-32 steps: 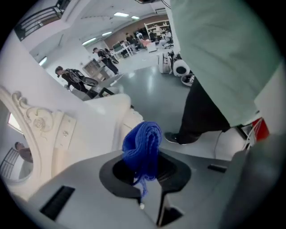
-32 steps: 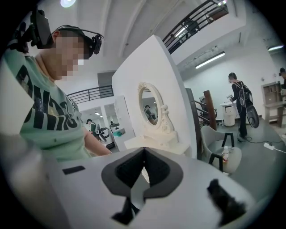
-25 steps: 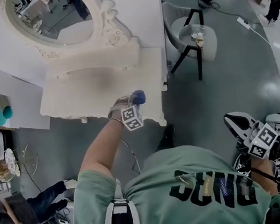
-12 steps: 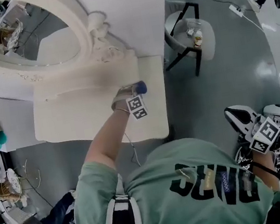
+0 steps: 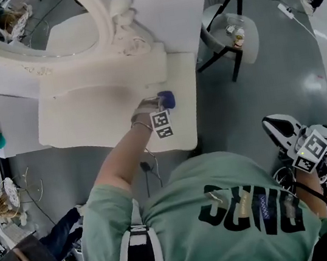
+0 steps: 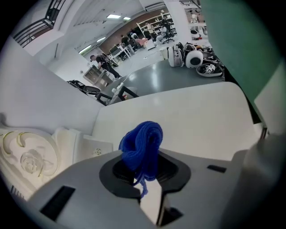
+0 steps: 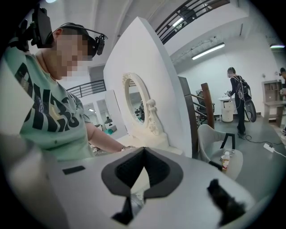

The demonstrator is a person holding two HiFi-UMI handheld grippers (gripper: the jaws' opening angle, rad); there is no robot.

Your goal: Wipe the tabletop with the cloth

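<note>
A bunched blue cloth [image 6: 142, 150] is clamped in my left gripper [image 6: 145, 172], whose jaws are shut on it. In the head view that gripper [image 5: 164, 103] and its blue cloth [image 5: 167, 99] hang over the right part of the cream dressing-table top [image 5: 87, 117]. My right gripper [image 5: 277, 130] is held low at the person's right side, far from the table. Its jaws meet at the tips [image 7: 143, 152] with nothing between them.
An oval mirror in a carved cream frame [image 5: 119, 26] rises at the tabletop's back edge. A grey chair [image 5: 231, 33] with a small bottle on it stands to the right. Other people and equipment sit at the left [image 5: 18, 260]. Devices lie on the floor [image 6: 194, 58].
The left gripper with the blue cloth has shifted slightly right and toward the near edge over the tabletop. The head view has swung, so the table sits higher in frame. The right gripper stays put.
</note>
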